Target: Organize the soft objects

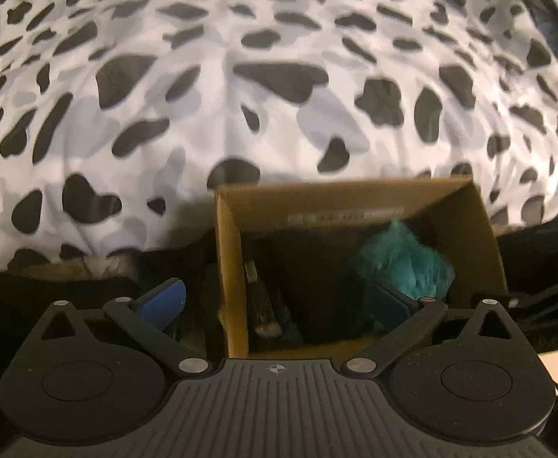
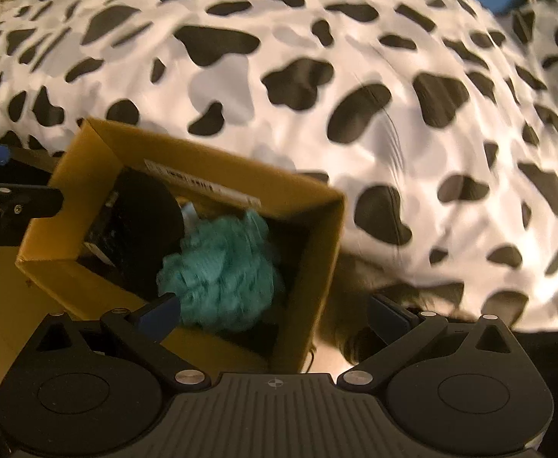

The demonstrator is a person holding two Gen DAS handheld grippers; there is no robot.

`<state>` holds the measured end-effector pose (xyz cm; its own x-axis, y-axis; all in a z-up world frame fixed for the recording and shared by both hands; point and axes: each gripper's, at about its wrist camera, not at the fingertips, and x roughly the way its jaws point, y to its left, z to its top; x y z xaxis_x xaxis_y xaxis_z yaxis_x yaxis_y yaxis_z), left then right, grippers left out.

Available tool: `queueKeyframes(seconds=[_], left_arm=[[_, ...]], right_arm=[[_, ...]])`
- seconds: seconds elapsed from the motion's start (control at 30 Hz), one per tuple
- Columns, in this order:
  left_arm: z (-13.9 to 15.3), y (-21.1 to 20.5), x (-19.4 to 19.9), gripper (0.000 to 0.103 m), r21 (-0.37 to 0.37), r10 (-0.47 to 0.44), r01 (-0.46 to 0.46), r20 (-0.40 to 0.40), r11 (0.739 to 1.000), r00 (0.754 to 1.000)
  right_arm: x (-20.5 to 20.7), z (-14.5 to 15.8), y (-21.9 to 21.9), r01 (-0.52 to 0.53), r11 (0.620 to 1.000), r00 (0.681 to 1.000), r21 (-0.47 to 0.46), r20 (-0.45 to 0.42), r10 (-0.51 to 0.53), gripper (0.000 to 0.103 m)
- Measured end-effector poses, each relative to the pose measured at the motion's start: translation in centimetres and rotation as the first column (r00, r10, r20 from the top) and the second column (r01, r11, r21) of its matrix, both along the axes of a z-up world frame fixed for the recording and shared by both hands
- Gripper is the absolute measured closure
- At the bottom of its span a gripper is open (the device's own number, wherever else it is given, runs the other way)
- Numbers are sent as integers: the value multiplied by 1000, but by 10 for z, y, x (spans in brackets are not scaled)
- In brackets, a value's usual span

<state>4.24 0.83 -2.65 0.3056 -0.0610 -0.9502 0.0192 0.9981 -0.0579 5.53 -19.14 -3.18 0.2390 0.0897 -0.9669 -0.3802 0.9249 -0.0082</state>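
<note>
An open cardboard box (image 1: pixel 228 267) stands against the edge of a bed. It also shows in the right wrist view (image 2: pixel 328 252). Inside lie a teal fluffy soft object (image 1: pixel 405 263) (image 2: pixel 221 267) and a black soft object (image 1: pixel 309 278) (image 2: pixel 141 210). My left gripper (image 1: pixel 277 301) is open and empty, its jaws straddling the box's left wall. My right gripper (image 2: pixel 273 313) is open and empty, its jaws straddling the box's right wall; its left finger (image 2: pixel 160 315) touches or nearly touches the teal object.
A cow-print bedspread (image 1: pixel 279 76) (image 2: pixel 393 95) fills the background. A furry brown and black item (image 1: pixel 88 267) (image 2: pixel 355 336) lies at the bed's edge beside the box. The left gripper's arm (image 2: pixel 11 202) shows at the left of the right wrist view.
</note>
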Motion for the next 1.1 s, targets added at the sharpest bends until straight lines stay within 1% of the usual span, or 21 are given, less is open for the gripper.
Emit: queueKeyframes(seconds=[0.1,0.17,0.27,0.4,0.57,1.1], left_arm=[[-8,-5,-4,0,-10,-1,0,-64,1000,998],[-14,-8,-6,0,1,-10,10,-108,1000,994],[-21,-8,-5,0,11,-19,21,-149,1000,989],[-21,-4,-3,0,-2,-4,3,-159,1000,987],[-22,-2,1,0,2,12,-12,-173,1000,985],[-21,-1,2,0,8,8,-7,-161,1000,987]], right_arm=[[-3,-2,-3,27,1000,1000,-10,-14,-27,0],[-5,-2,-4,33,999,999,-8,-21,-33,0],[-6,-6,-4,45,999,998,-13,-38,-46,0],[-5,-11,-2,44,999,997,-29,-62,-45,0],[-4,-14,-2,51,998,996,-40,-72,-53,0],[-3,-20,2,31,997,996,-73,-85,-37,0]])
